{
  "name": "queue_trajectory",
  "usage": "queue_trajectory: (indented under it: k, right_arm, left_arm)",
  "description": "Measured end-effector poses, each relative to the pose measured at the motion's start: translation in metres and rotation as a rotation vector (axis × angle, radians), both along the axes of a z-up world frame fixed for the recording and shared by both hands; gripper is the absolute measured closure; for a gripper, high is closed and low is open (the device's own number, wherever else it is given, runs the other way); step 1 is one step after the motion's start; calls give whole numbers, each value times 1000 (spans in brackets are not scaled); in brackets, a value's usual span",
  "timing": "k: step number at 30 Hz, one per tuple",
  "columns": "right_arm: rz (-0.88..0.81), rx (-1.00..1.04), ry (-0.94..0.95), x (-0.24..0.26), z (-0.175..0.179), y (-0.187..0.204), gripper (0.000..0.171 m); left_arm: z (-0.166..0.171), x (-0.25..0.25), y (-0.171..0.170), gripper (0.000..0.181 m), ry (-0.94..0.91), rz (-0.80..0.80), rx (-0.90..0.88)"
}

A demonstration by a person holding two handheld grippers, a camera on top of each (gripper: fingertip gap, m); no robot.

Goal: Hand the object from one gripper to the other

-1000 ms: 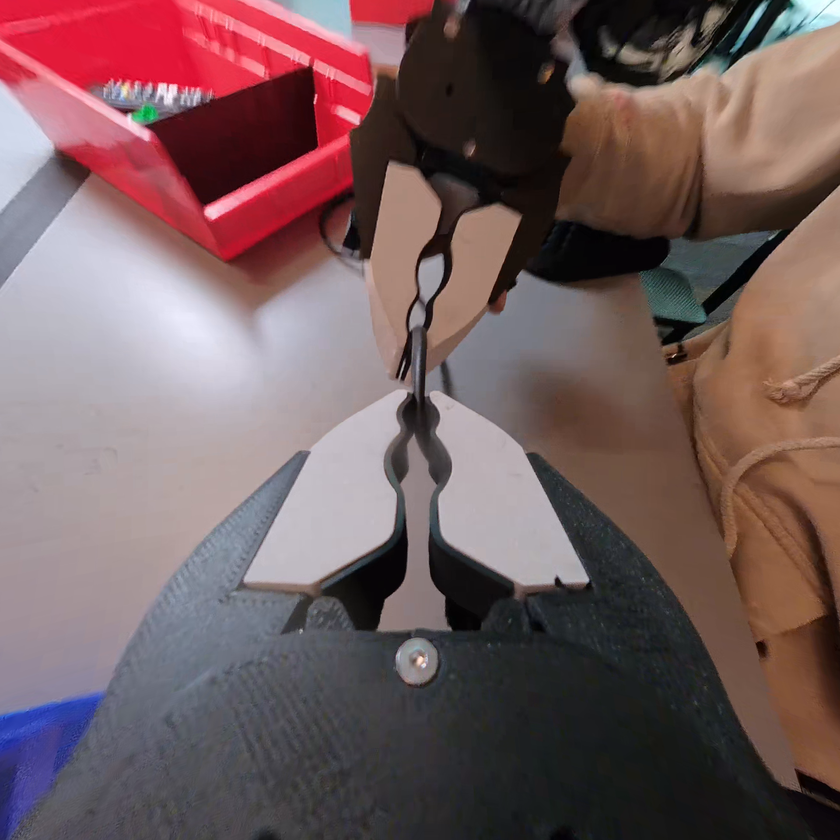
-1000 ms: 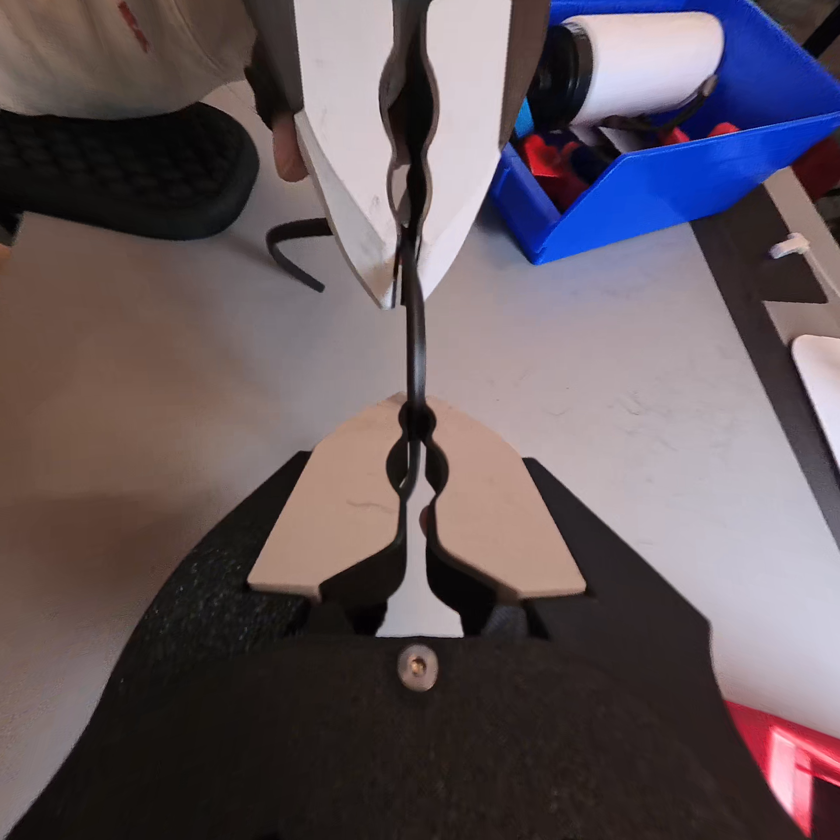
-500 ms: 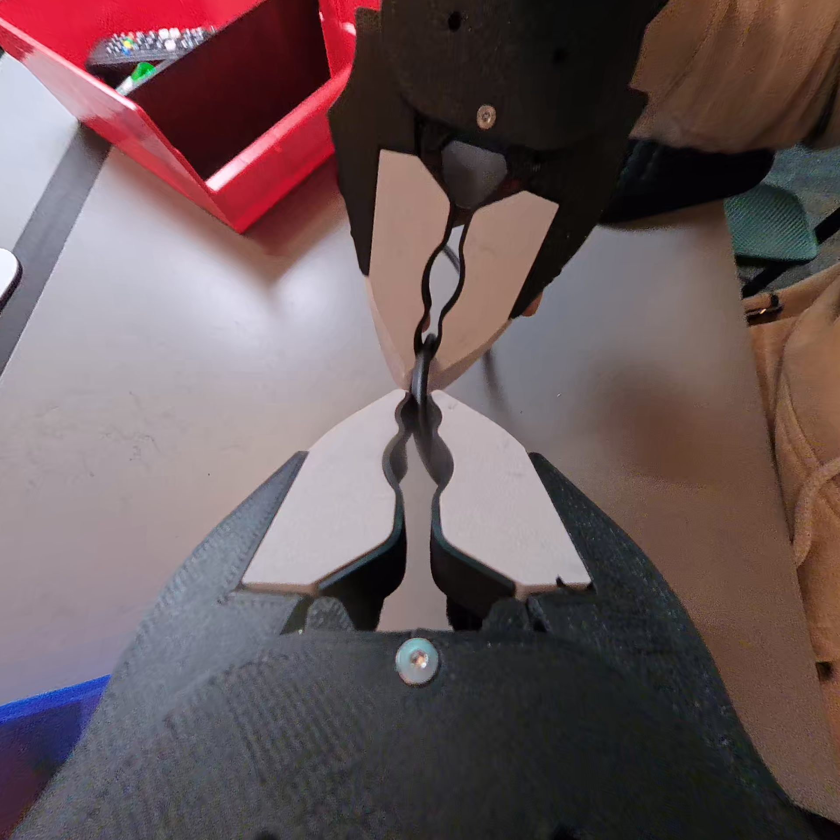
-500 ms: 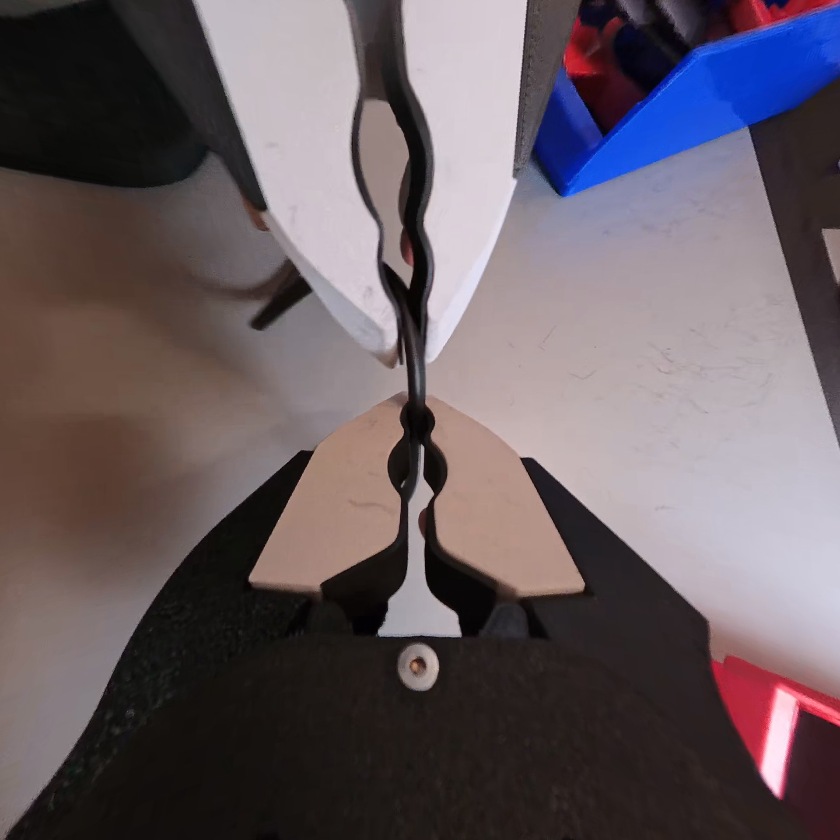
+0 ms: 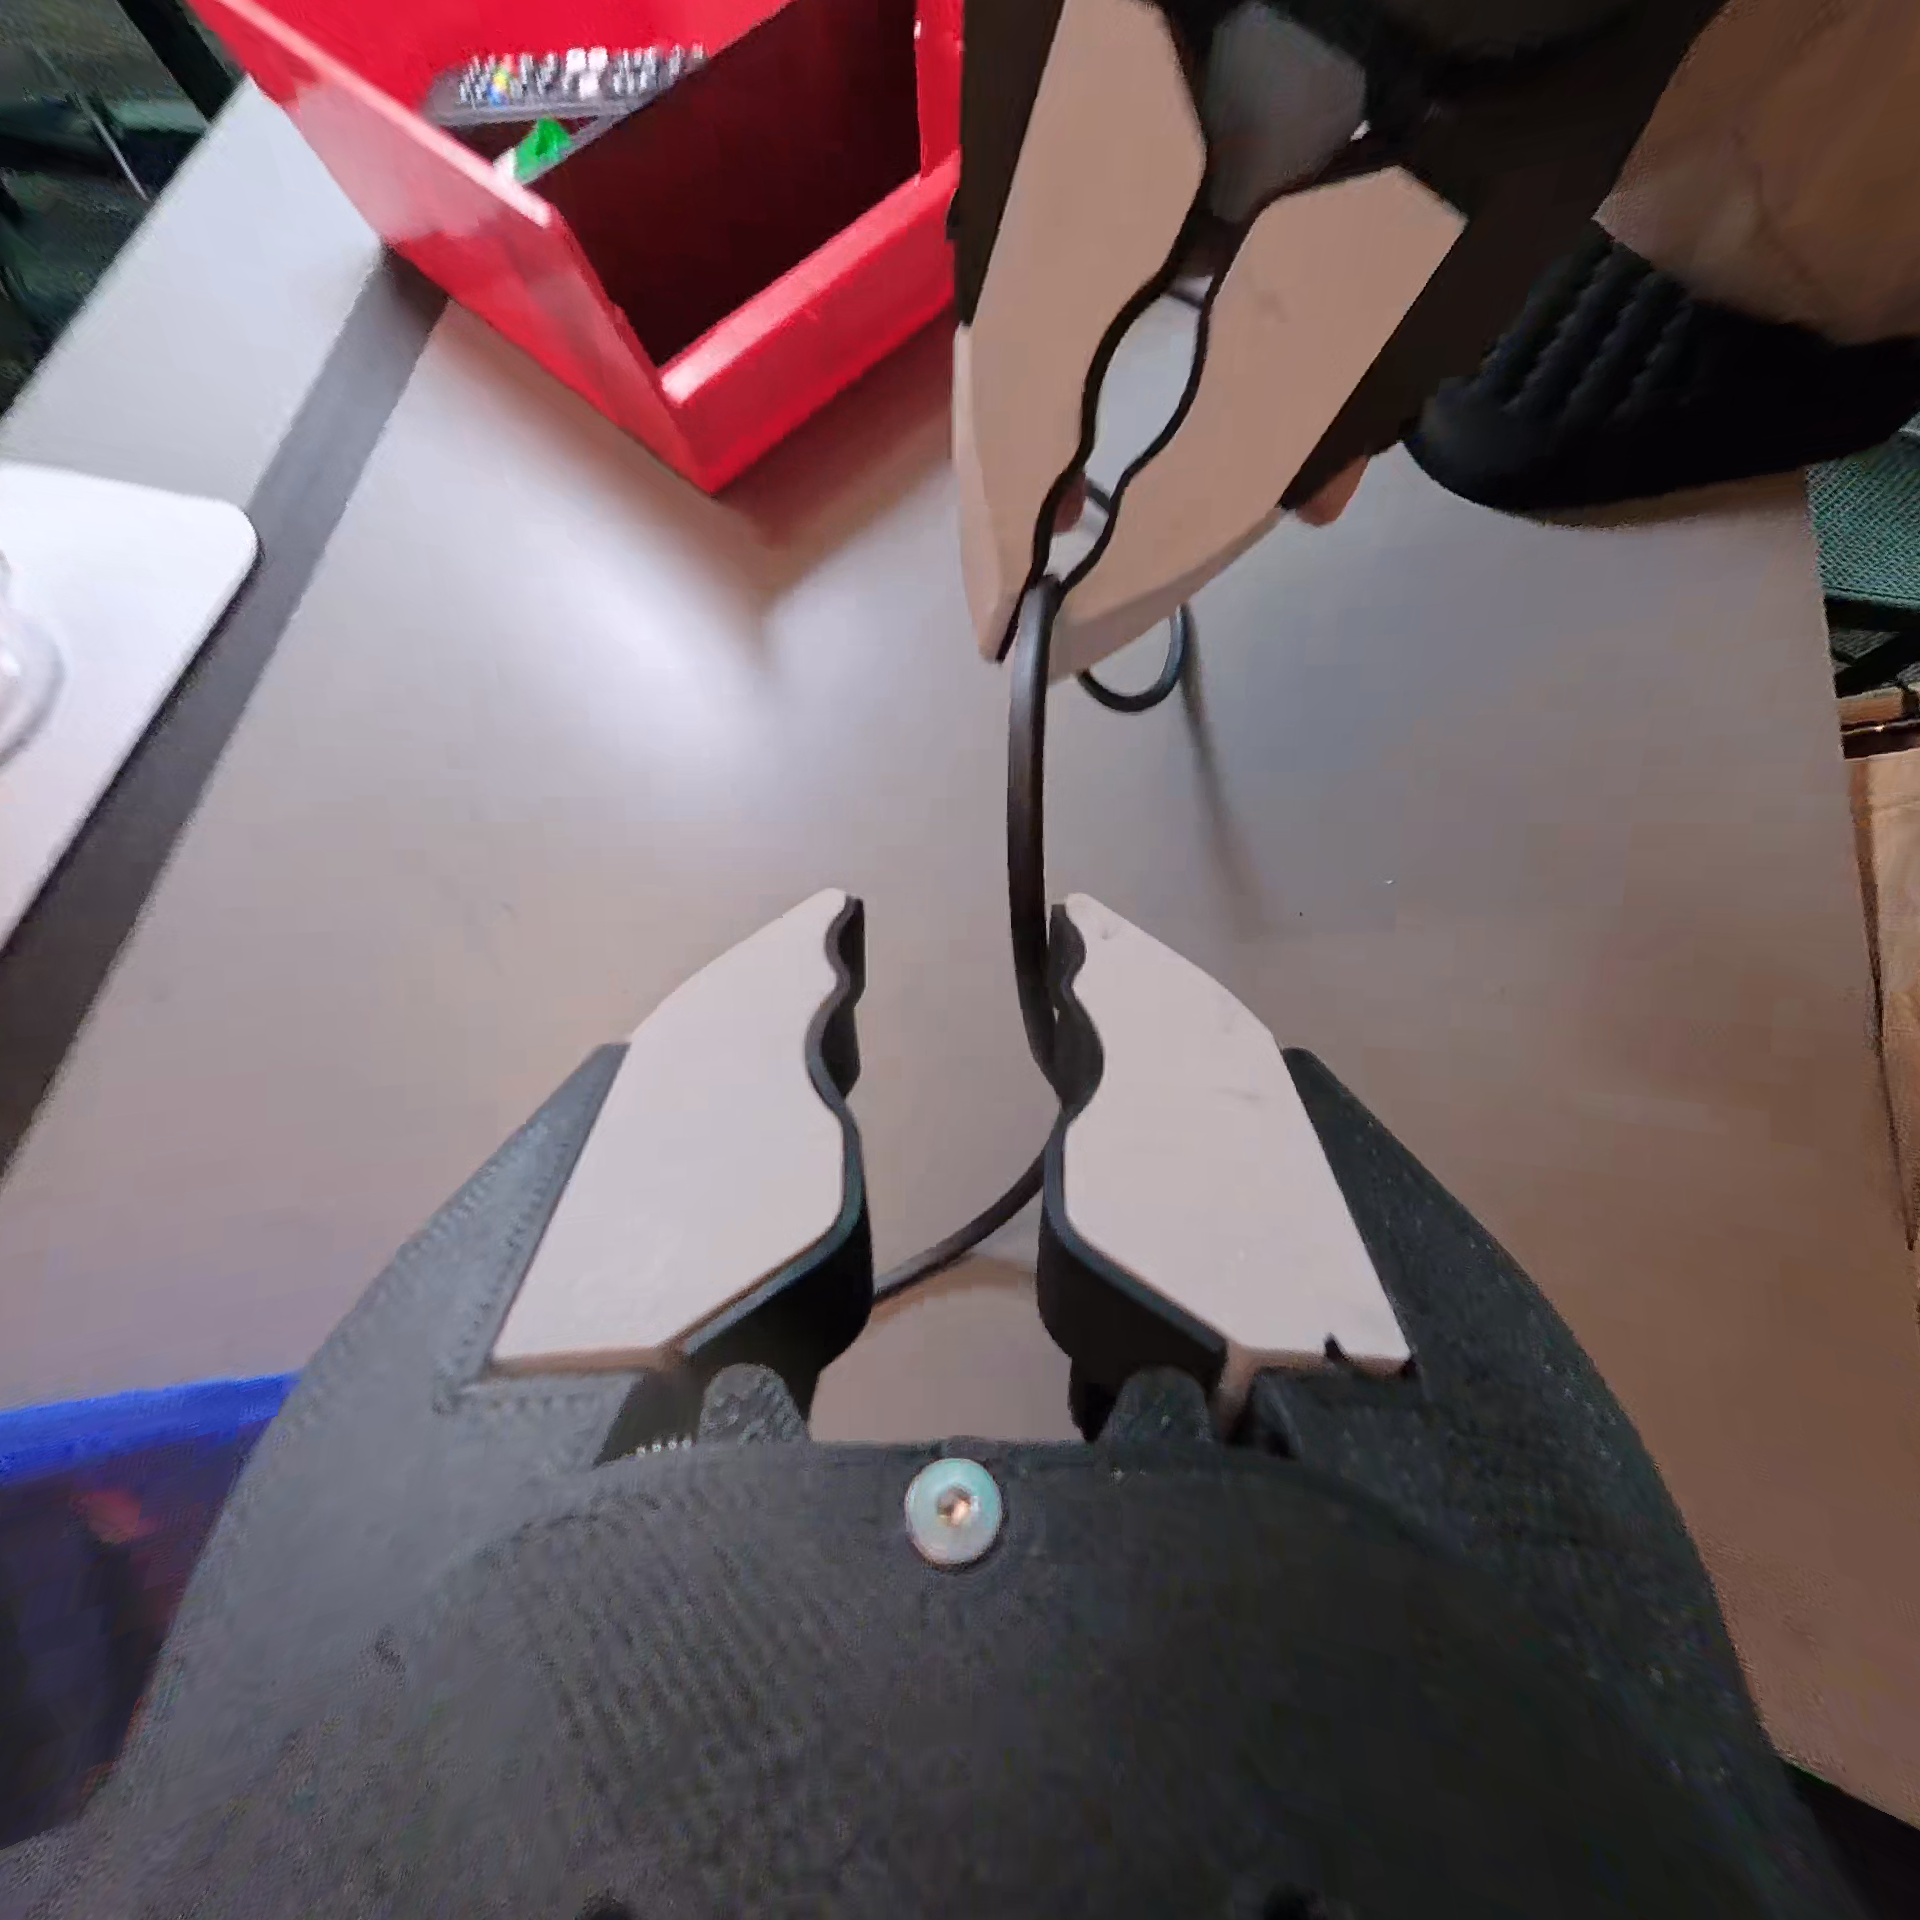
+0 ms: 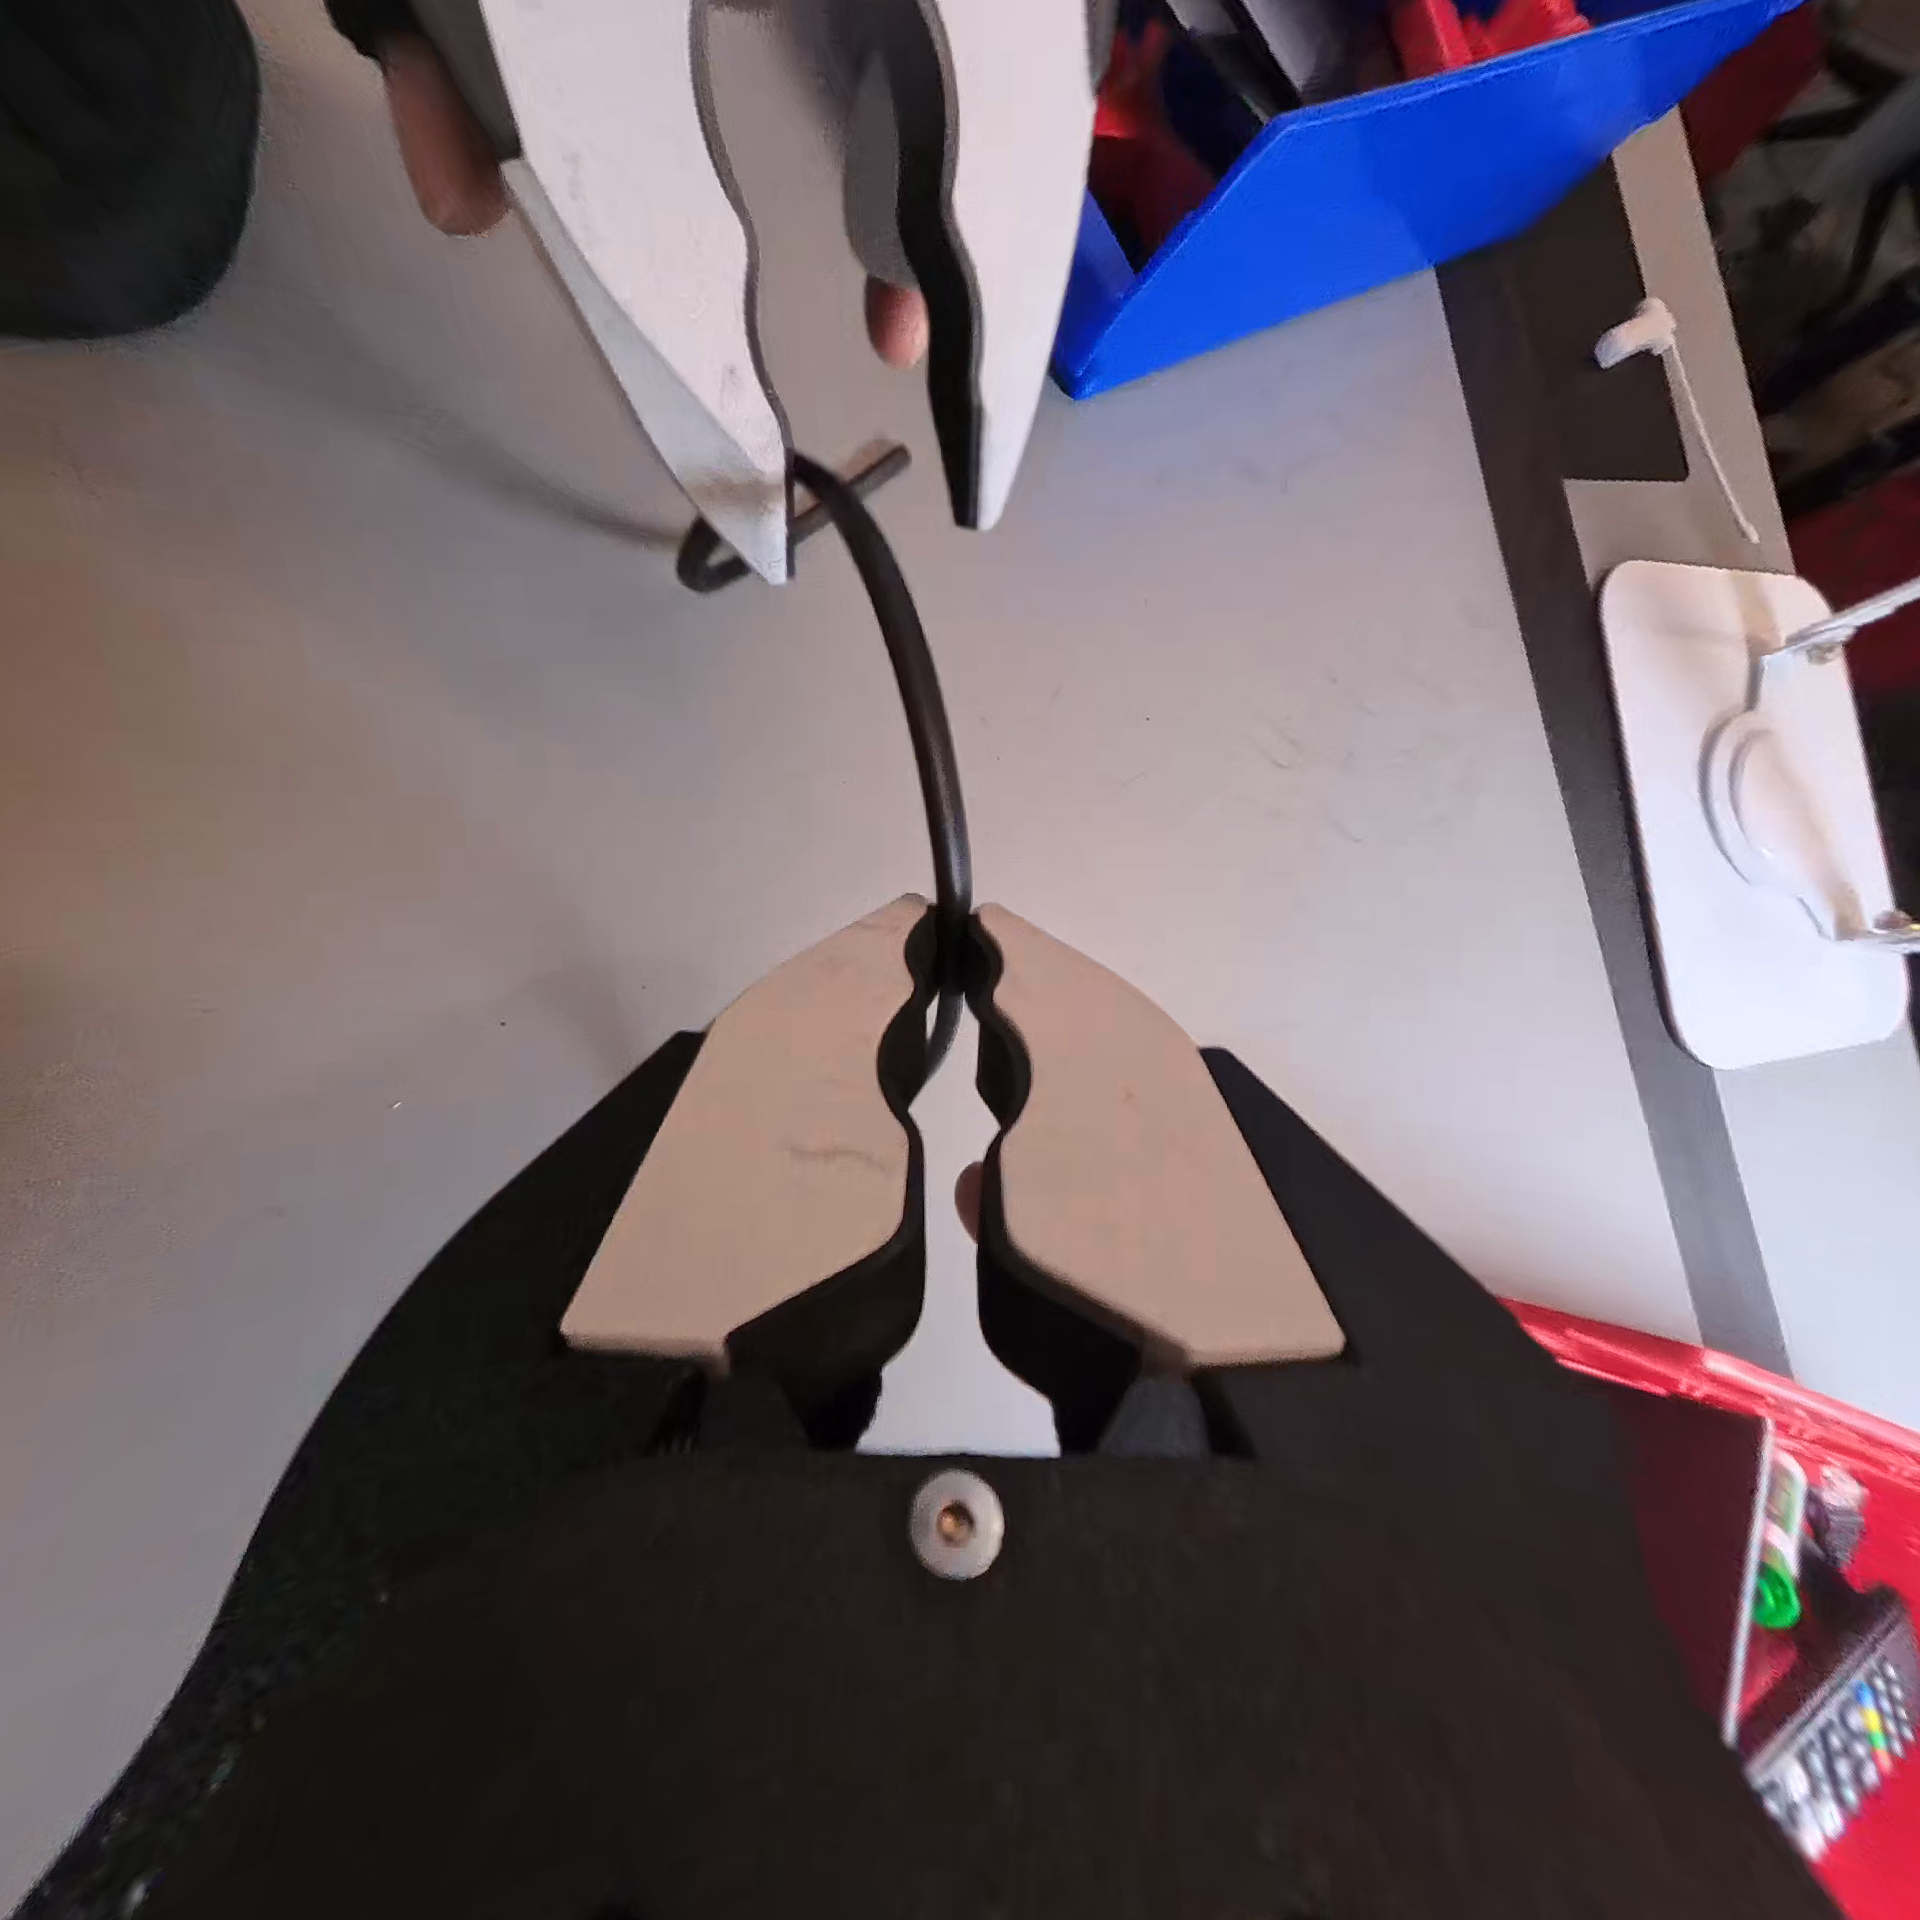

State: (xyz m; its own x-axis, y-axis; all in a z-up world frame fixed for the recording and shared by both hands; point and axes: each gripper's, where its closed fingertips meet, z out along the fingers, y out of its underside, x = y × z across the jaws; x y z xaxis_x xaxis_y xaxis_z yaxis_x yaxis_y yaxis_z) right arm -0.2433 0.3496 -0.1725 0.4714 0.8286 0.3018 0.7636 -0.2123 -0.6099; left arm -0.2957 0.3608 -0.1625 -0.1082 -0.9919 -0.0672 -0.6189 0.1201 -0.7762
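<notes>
at 9 o'clock in the left wrist view, left gripper [image 5: 956,925] with fingers spread apart, a clear gap between them; black ring [image 5: 1027,790] touching only the inner edge of the right finger. toward 12 o'clock, right gripper [image 5: 1023,623] pinching the far end of the ring above the grey table [image 5: 520,790]. red bin [image 5: 665,239] at 11 o'clock. in the right wrist view, right gripper [image 6: 951,914] tips pressed onto the ring [image 6: 914,675]; blue bin [image 6: 1351,197] at 1 o'clock.
</notes>
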Motion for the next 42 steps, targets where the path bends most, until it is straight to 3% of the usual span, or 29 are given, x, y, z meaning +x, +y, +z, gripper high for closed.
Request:
queue_trajectory:
  k: [5,7,8,12,15,17,18,21,24,29,32,35,37,40,42]
  right_arm:
    - [-44,13,-54,-2,24,12,168]
    - [-51,33,-37,-5,37,19,168]
    - [-44,45,-18,-8,44,20,168]
    - [16,154,122,-7,72,20,166]
    - [114,219,263,-8,86,13,147]
    - [154,238,312,-12,89,11,150]
    - [146,257,325,-12,91,14,166]
    - [130,254,317,-11,94,15,167]
    - [88,255,187,-6,85,15,168]
    - [54,216,63,-13,64,16,168]
    - [71,209,77,-18,62,15,167]
    - [92,252,176,-18,78,13,166]
    - [82,245,219,-11,83,15,154]
    - [114,227,289,-10,84,14,168]
    - [102,211,288,-12,84,15,168]
  left_arm:
    - [36,24,-9,147,-36,-47,42]
    - [42,33,-8,164,-21,-46,27]
    - [45,37,-2,175,-24,-24,50]
    - [70,42,-3,176,-175,-48,19]
    - [87,36,-8,176,-311,-91,1]
    - [94,32,-6,176,-354,-84,-35]
    - [93,30,-5,176,-349,-82,-43]
    - [77,26,4,175,-259,-34,-30]
    - [69,28,7,158,-200,-1,23]
    - [68,35,-11,163,-150,-44,138]
    - [65,35,-7,176,-152,-38,167]
    - [80,31,-9,177,-231,-57,107]
    - [89,25,-7,177,-280,-71,85]
    - [88,18,2,176,-280,-41,53]
    - [77,16,6,172,-229,-33,31]
